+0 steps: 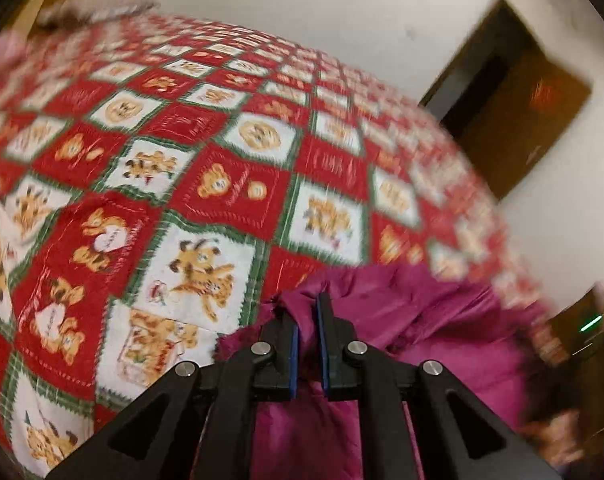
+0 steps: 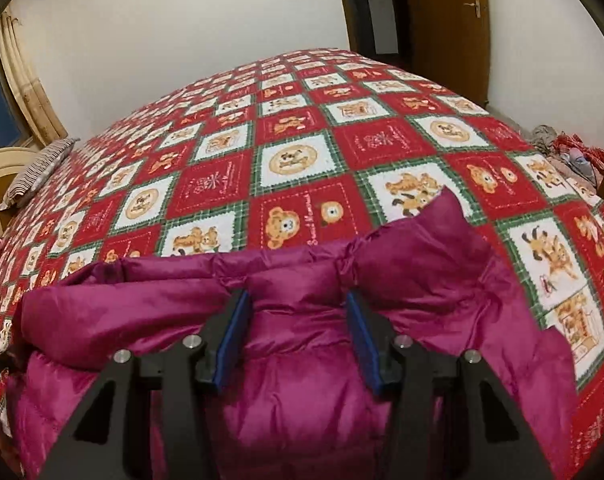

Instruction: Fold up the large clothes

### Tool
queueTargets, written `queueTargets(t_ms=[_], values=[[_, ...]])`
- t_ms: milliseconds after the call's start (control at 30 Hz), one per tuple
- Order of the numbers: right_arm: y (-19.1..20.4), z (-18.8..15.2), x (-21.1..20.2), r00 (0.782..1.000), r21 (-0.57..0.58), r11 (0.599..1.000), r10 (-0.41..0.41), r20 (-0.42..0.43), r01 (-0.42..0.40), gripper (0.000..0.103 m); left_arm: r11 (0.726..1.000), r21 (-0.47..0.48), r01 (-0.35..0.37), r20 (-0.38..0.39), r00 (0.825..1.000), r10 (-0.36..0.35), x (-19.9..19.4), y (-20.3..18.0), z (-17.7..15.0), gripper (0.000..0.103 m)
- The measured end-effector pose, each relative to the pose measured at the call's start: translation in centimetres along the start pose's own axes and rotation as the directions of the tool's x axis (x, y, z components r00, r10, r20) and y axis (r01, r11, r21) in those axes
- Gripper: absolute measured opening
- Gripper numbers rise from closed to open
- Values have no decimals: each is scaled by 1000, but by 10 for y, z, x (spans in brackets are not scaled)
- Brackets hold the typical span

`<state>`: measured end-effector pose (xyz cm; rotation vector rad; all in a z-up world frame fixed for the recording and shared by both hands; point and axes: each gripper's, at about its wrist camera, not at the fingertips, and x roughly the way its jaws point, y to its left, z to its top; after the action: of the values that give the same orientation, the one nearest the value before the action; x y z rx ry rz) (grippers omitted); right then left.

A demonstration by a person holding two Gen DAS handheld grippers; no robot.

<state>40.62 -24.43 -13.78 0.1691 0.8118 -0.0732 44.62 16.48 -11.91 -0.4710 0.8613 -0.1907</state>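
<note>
Magenta-purple padded jacket [image 2: 310, 344], glossy, with stitched quilting lines. Beneath it, a bedspread [image 2: 302, 152] in a diamond check of red and white squares, edged with green plaid bands, printed with golden-brown teddy bears and dogs, plus round biscuit-like emblems. Black left gripper [image 1: 306, 322] and black right gripper [image 2: 297, 320], each with blue pads [image 2: 235, 332] lining the fingers and silver bolt heads. Grey-and-white striped pillow [image 2: 37, 172] at the bed's far left. Beige patterned curtain [image 2: 25, 92] beside a blue window pane. Off-white wall [image 2: 161, 40]. Brown wooden door [image 2: 454, 12] with a silver handle.
</note>
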Motion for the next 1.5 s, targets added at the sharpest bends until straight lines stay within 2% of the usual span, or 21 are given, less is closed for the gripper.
queueTargets(t_ms=[67, 133, 200, 233, 267, 333, 400, 467, 533, 567, 600, 667, 767, 867, 1000, 1267, 1500], values=[[5, 0, 1, 1000, -24, 1000, -17, -3, 17, 55, 1000, -3, -3, 42, 999, 3, -17, -8, 7, 8], [8, 1, 3, 1000, -42, 999, -30, -7, 30, 57, 989, 111, -93, 131, 988, 78, -37, -41, 10, 8], [8, 0, 3, 1000, -43, 999, -31, -7, 31, 58, 969, 192, -155, 222, 969, 111, -51, -69, 9, 10], [8, 0, 4, 1000, -40, 999, -29, -7, 28, 58, 959, 212, -185, 267, 955, 126, -57, -82, 9, 21], [8, 0, 4, 1000, -36, 999, -25, -7, 25, 58, 954, 221, -201, 295, 947, 132, -60, -96, 8, 47], [9, 0, 5, 1000, -35, 999, -25, -8, 25, 58, 952, 239, -193, 311, 944, 113, -60, -116, 6, 78], [10, 0, 5, 999, -43, 999, -34, -9, 33, 59, 944, 275, -184, 340, 937, 83, -51, -136, -3, 78], [11, 0, 5, 999, -50, 998, -46, -13, 45, 59, 909, 368, -196, 294, 952, 87, -26, -161, -13, 79], [12, 3, -1, 998, -55, 997, -54, -18, 53, 59, 867, 443, -229, 246, 961, 128, 8, -176, -29, 79], [14, 5, -12, 999, -58, 997, -52, 1, 52, 58, 864, 440, -245, 228, 961, 156, 18, -176, -35, 79], [16, 6, -27, 998, -53, 998, -36, 44, 38, 55, 869, 432, -241, 183, 967, 177, 35, -174, -41, 79], [21, 9, -54, 995, -68, 998, 2, 103, 5, 54, 883, 427, -197, 113, 980, 164, 54, -169, -50, 79], [35, 10, -68, 996, -131, 991, 31, 86, -19, 52, 866, 435, -248, 113, 969, 220, 73, -167, -60, 79], [51, 6, -52, 998, -191, 982, 22, 52, -12, 52, 858, 441, -264, 113, 965, 239, 78, -168, -64, 79], [51, -8, -10, 999, -160, 987, 9, -33, -14, 44, 873, 421, -246, 90, 969, 230, 84, -159, -64, 79], [51, -16, 0, 1000, -163, 987, 3, -17, -6, 44, 873, 418, -251, 69, 967, 245, 104, -154, -67, 87], [52, -14, 3, 1000, -174, 985, -8, -26, 3, 45, 867, 422, -264, 56, 962, 266, 112, -152, -68, 89]])
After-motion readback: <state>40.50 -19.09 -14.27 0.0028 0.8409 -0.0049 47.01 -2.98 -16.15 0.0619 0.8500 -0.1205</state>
